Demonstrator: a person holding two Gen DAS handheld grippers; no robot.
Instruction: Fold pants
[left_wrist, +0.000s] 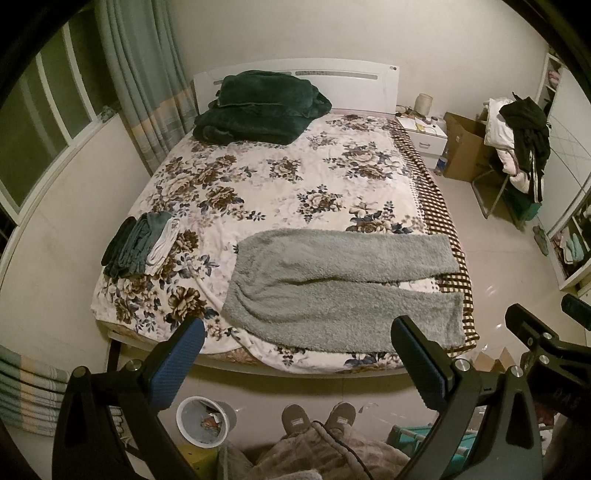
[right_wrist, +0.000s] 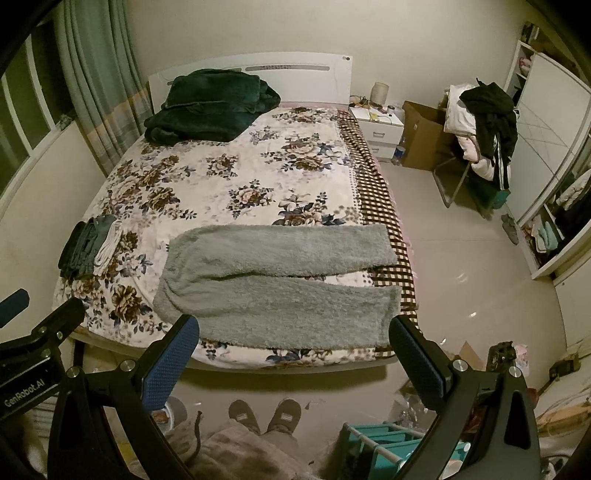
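Note:
Grey fleece pants (left_wrist: 332, 284) (right_wrist: 273, 280) lie spread flat across the near end of the floral bed (left_wrist: 258, 177) (right_wrist: 221, 173). The waist points left and both legs run right, the far leg reaching the checked edge. My left gripper (left_wrist: 297, 328) hangs open above the bed's foot, holding nothing. My right gripper (right_wrist: 293, 328) is likewise open and held high, close beside the left one. In the left wrist view, part of the right gripper shows at the right edge; in the right wrist view, the left one shows at the left edge.
A stack of folded clothes (left_wrist: 140, 243) (right_wrist: 90, 247) sits on the bed's left side. A dark green blanket (left_wrist: 258, 107) lies by the headboard. On the floor are the person's slippers (left_wrist: 317, 415), a bin (left_wrist: 203, 421), a teal rack (right_wrist: 399, 446) and a clothes-laden chair (left_wrist: 517, 147).

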